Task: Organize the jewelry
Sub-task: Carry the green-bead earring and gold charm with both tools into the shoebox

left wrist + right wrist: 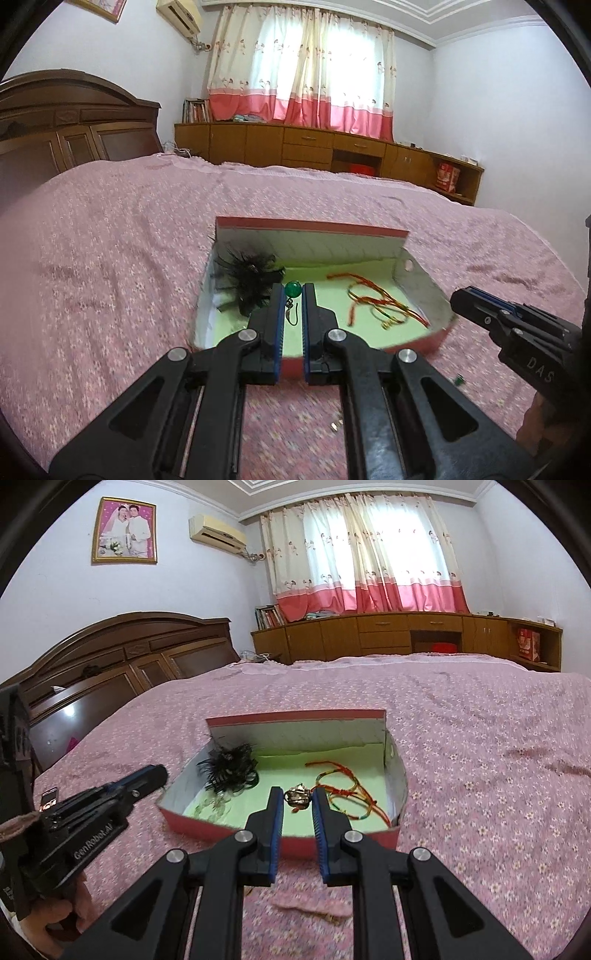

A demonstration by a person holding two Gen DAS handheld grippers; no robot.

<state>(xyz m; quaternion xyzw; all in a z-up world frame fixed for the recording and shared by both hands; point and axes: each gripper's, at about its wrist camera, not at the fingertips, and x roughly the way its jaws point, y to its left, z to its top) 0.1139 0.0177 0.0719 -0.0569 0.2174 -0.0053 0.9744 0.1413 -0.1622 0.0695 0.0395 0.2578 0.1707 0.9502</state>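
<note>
Left wrist view: left gripper point(293, 295) pinches a green bead earring point(293, 289) over the box point(424, 284), feather piece point(245, 275) beside.

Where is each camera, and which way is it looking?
Left wrist: on the left gripper, looking along its fingers at the red box; a green bead earring sits between them. The right gripper shows at the side.
Right wrist: on the right gripper, pinching a metal trinket; the left gripper and a hand show.
Shared: box, pink bedspread, curtains.

Pink floral bedspread point(110, 240); wooden headboard point(122, 653); curtains point(369, 554); framed photo point(125, 530); air conditioner point(217, 534).
</note>
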